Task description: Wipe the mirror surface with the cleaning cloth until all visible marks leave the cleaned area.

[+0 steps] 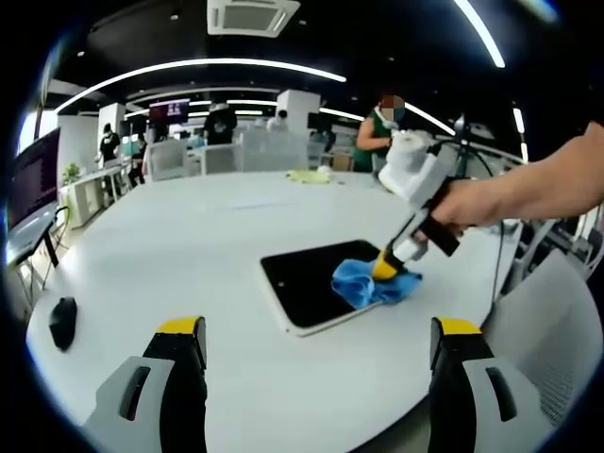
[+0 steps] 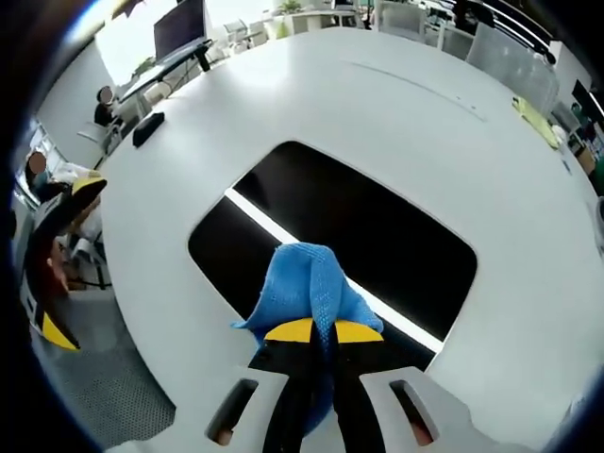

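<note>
While the flat rectangular dark mirror with a white rim lay on the round white table, a crumpled blue cleaning cloth rested on it, clenched in the right gripper. Nearer the table's edge, the left gripper hovered with jaws spread, grasping nothing.

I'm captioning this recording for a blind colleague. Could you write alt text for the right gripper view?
The right tool, jaws shut on a blue cleaning cloth, presses it on a dark rectangular mirror lying flat on a white round table. A bright line of reflected light crosses the mirror, and the left tool shows at the view's left edge.
</note>
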The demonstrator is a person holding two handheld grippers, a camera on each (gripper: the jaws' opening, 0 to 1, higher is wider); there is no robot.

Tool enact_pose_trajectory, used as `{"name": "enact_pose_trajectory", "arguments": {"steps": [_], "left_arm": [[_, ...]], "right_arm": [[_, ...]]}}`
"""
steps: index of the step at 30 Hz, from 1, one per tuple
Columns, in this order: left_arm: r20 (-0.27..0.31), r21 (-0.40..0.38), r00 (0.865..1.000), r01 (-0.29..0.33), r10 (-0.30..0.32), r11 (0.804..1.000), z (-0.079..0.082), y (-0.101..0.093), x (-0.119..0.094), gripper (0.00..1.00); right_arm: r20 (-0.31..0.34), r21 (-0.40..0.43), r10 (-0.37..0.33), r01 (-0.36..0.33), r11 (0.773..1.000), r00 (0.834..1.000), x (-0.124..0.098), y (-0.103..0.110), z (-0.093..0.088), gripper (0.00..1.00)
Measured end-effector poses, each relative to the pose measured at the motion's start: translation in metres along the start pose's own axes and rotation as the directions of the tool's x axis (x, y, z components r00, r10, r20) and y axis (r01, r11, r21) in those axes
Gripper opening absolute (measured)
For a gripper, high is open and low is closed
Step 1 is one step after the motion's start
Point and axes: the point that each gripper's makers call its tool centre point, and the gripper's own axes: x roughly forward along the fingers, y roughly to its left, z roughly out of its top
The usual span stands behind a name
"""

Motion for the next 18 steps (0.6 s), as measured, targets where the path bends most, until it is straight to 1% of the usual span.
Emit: {"name": "enact_pose_trajectory", "arguments": {"steps": [5, 18], "left_arm": [[0.0, 0.001, 1.0, 0.003, -0.003, 1.0, 0.0, -0.001, 0.0, 0.99], [0.003, 0.0, 1.0, 0.004, -0.004, 1.0, 0.0, 0.0, 0.0, 0.99]], "right_arm": [[0.003, -0.016, 0.009, -0.009, 1.0, 1.0, 0.004, 0.011, 0.008, 0.02], [0.0, -0.093, 0.033, -0.032, 0.995, 0.999, 0.016, 0.041, 0.033, 0.02]]}}
